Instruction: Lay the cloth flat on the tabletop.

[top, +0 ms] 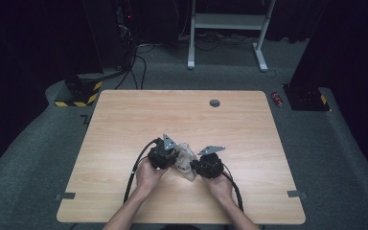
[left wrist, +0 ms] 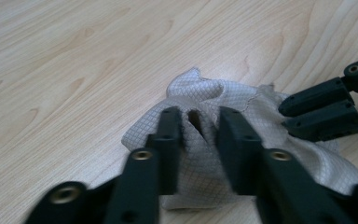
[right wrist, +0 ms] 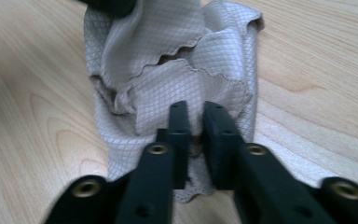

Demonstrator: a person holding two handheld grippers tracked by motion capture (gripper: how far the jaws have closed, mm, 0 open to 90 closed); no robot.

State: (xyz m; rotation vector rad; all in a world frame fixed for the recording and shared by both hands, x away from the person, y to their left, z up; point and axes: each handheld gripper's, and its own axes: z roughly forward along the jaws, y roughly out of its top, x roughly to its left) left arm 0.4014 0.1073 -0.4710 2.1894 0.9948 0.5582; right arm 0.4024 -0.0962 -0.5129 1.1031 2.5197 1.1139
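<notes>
My left gripper [left wrist: 196, 126] pinches the grey cloth [left wrist: 242, 105] (crumpled, near table [top: 124, 124] edge). My right gripper [right wrist: 196, 116] clamps its right side.

A light wood-grain table [top: 124, 120] with rounded corners stands on grey carpet [top: 335, 158]. A round grey cable grommet [top: 214, 103] sits near its far edge, and short strips of grey tape [top: 64, 196] mark the carpet at its near corners. Beyond it the room is dark. A white metal desk frame [top: 227, 21] stands at the back, its feet on the carpet. To the left, a black stand has a base edged in yellow-and-black hazard tape [top: 79, 93], with black cables [top: 136, 67] trailing past it. To the right, another dark base [top: 306, 97] rests beside a small red object [top: 277, 99].
</notes>
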